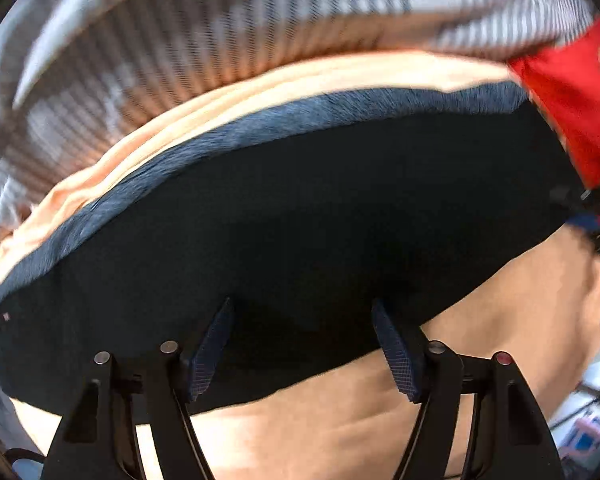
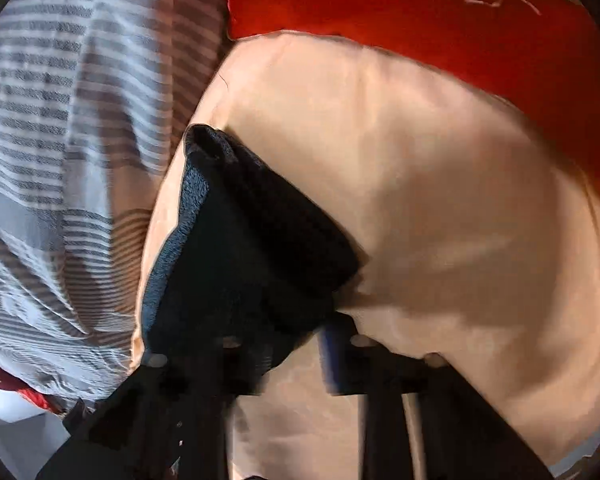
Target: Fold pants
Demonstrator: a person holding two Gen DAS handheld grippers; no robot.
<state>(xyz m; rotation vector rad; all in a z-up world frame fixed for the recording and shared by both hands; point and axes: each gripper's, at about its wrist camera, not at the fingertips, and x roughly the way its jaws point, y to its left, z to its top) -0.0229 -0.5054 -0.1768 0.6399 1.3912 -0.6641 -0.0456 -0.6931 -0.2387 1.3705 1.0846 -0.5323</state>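
Dark pants (image 1: 300,220) under left tool (image 1: 303,344), spread wide | right tool (image 2: 284,344) unclear, blurred

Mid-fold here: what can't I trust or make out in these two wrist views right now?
- Right gripper: right wrist view, motion blur and the dark pants cover one finger; grip unclear.
- Pants outline: left wrist view, folded bulk hides the layers beneath.
- Red fabric: cut off by the frame edge.

Peach sheet (image 2: 440,208), striped blanket (image 2: 52,128)
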